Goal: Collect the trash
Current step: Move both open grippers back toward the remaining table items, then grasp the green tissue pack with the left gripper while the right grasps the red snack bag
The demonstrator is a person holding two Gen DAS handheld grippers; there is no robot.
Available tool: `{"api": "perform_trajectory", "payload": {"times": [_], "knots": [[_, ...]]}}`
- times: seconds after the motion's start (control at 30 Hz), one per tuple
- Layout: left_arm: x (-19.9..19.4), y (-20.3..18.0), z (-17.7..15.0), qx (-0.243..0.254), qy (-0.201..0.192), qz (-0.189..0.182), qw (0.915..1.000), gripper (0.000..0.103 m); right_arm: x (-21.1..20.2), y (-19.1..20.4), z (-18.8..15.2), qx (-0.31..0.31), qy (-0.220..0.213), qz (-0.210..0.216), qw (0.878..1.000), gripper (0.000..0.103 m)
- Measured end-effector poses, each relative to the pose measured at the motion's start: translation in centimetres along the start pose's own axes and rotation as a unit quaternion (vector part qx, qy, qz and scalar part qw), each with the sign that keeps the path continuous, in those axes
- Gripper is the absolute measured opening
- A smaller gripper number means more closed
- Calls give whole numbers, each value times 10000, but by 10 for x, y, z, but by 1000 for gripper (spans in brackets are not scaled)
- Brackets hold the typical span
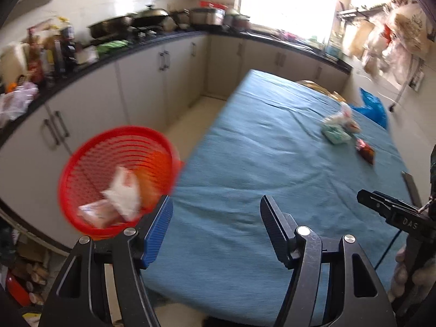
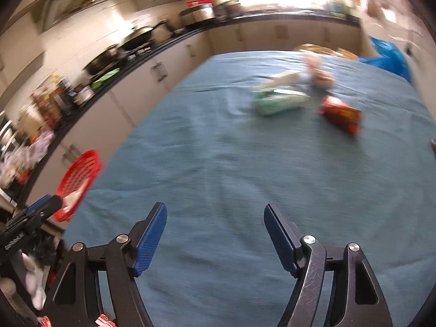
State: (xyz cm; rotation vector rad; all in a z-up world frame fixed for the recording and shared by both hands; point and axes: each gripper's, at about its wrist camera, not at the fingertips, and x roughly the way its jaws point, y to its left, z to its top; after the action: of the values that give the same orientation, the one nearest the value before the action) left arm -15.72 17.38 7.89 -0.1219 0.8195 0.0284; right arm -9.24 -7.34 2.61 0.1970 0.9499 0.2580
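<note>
A red mesh basket (image 1: 90, 163) sits at the table's left edge and holds a white wrapper (image 1: 124, 193) and a pinkish packet (image 1: 95, 214); it also shows in the right wrist view (image 2: 79, 174). On the blue tablecloth (image 1: 245, 163) far right lie a green-white packet (image 1: 336, 135), crumpled white wrappers (image 1: 342, 115) and a red-orange snack packet (image 1: 365, 151). In the right wrist view they are the green packet (image 2: 278, 103), the wrappers (image 2: 316, 73) and the red packet (image 2: 342, 115). My left gripper (image 1: 216, 209) is open and empty beside the basket. My right gripper (image 2: 215, 218) is open and empty over the cloth.
A black kitchen counter (image 1: 141, 46) with pots, bottles and bags runs along the left and back. A blue plastic bag (image 1: 372, 107) lies at the table's far right. The other gripper and hand (image 1: 403, 218) show at the right edge. Clutter lies on the floor at the lower left.
</note>
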Motion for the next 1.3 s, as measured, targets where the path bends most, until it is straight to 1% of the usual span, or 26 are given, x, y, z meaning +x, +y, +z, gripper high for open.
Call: {"api": "perform_trajectory", "payload": {"times": [0.17,0.3,0.4,0.47,0.5,0.57,0.67,0.73,0.77,0.9,0.97,1.0,1.03,1.07,1.13,1.2,1.3], "knots": [[21,-42,5,158,349,-626,9973,67,-14,-69,5,547,-55,-396,9977,79],[36,-78,12,413,497,-905,9938,67,-18,-102,13,774,-117,-604,9951,80],[46,-102,20,607,516,-1102,9907,67,-12,-118,29,840,-150,-717,9938,80],[52,-116,27,772,450,-1144,9894,67,-4,-124,47,770,-176,-820,9935,80],[55,-123,31,875,394,-1109,9892,67,-2,-126,52,724,-206,-853,9935,81],[61,-131,39,977,333,-1107,9885,67,9,-126,71,517,-268,-916,9941,82],[77,-145,55,1130,284,-1284,9849,68,28,-125,94,175,-424,-983,9941,83],[90,-155,65,1220,273,-1338,9831,68,42,-129,103,64,-366,-976,9945,83],[98,-161,70,1281,275,-1331,9824,68,48,-131,106,43,-327,-899,9954,83],[128,-185,86,1602,242,-1245,9789,68,62,-135,105,9,-277,-792,9965,83],[147,-195,93,1683,309,-1242,9774,68,67,-136,103,-40,-228,-793,9966,82],[158,-202,98,1703,367,-1277,9764,68,68,-138,103,4,-200,-733,9971,77],[165,-206,101,1711,401,-1313,9756,68,68,-141,103,68,-196,-633,9978,76],[173,-210,104,1721,443,-1352,9748,68,66,-143,103,118,-207,-566,9981,70],[189,-220,112,1732,550,-1452,9726,67,66,-145,104,177,-186,-482,9985,64],[202,-228,119,1702,648,-1596,9703,67,61,-147,103,221,-140,-419,9988,62],[219,-242,128,1690,769,-1819,9656,67,55,-152,99,307,-89,-432,9986,62]]}}
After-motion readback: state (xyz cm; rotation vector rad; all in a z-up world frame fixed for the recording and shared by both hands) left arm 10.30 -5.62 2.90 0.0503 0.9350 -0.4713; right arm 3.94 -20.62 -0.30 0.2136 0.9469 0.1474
